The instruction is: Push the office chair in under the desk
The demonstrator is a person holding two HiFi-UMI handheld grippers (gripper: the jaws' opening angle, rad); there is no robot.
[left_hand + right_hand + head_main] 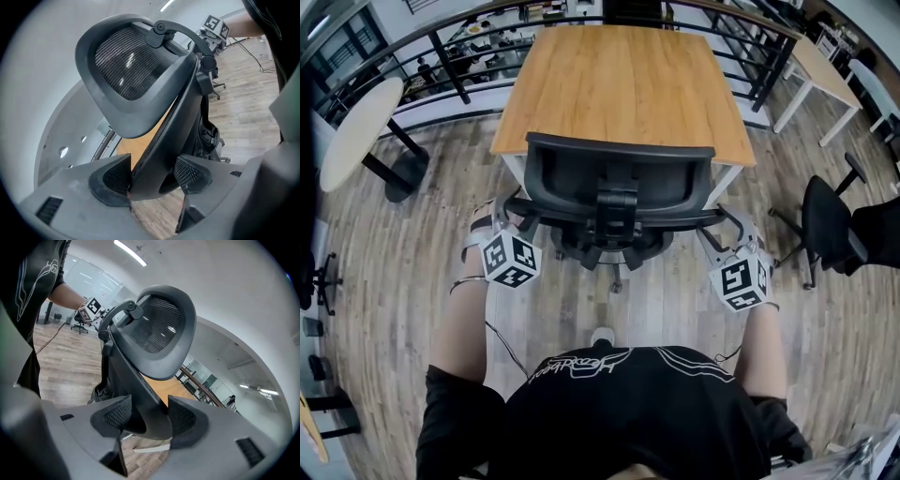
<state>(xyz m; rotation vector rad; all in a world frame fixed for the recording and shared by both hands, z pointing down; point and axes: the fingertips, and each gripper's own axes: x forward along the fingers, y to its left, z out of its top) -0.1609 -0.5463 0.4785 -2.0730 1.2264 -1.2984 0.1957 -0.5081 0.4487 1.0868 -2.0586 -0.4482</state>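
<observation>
A black mesh office chair (619, 183) stands with its seat partly under the wooden desk (623, 84), its back toward me. My left gripper (508, 214) is at the left edge of the backrest, and my right gripper (727, 223) is at the right edge. In the left gripper view the backrest's frame (178, 108) runs between the jaws of the left gripper (152, 176), shut on it, under the headrest (126, 75). In the right gripper view the right gripper (147, 416) is shut on the frame (136, 380) the same way.
A second black chair (825, 220) stands on the wood floor at the right. A round white table (356, 131) is at the left, a white desk (825, 70) at the far right. A black railing (441, 56) runs behind the desk.
</observation>
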